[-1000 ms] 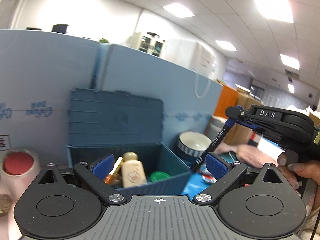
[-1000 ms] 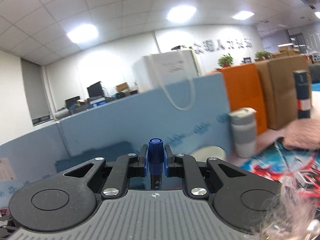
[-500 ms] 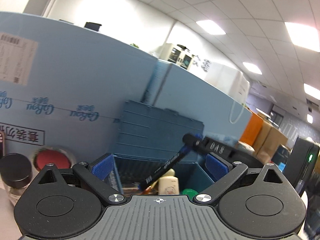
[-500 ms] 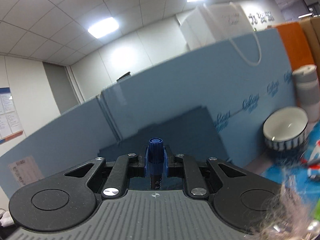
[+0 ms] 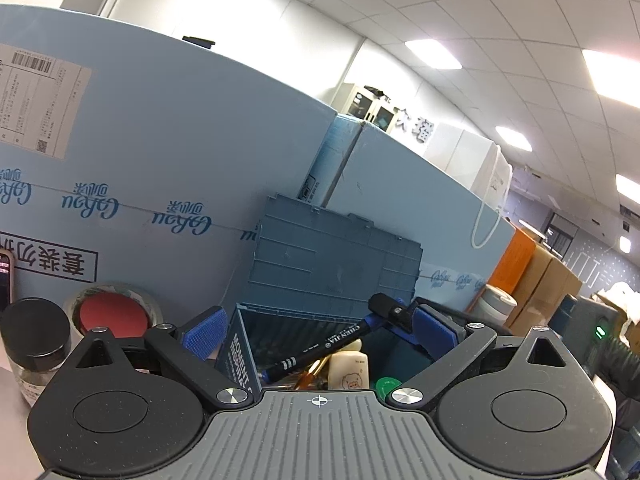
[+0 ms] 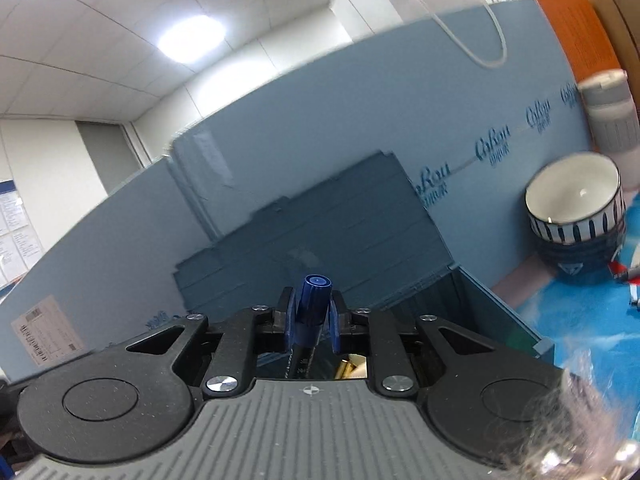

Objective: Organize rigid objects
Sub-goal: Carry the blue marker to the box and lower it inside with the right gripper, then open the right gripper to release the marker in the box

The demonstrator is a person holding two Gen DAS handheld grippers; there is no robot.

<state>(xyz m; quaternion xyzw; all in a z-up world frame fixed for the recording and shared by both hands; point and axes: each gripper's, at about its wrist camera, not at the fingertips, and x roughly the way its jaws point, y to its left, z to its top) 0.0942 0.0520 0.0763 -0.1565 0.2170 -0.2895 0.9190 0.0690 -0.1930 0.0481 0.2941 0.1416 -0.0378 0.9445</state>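
My right gripper (image 6: 312, 322) is shut on a black pen with a blue cap (image 6: 313, 310). It holds the pen over the open blue storage box (image 6: 492, 312), tip slanting down into it. The pen also shows in the left wrist view (image 5: 320, 350), with the right gripper's fingertips (image 5: 394, 312) clamped on its upper end. The box (image 5: 332, 264) has its lid propped upright and holds a cream bottle (image 5: 350, 370), a green cap (image 5: 386, 384) and other items. My left gripper (image 5: 320, 330) is open and empty, just in front of the box.
A blue foam wall (image 5: 160, 152) stands behind the box. A dark-lidded jar (image 5: 34, 344) and a tape roll with a red centre (image 5: 112, 314) stand to the left. Stacked striped bowls (image 6: 576, 220) and a grey-white cup (image 6: 608, 116) stand to the right on a blue mat (image 6: 580, 320).
My right gripper has carried the pen leftward from beside the bowls to over the box, and tilted it down. My left gripper has swung left and stayed open.
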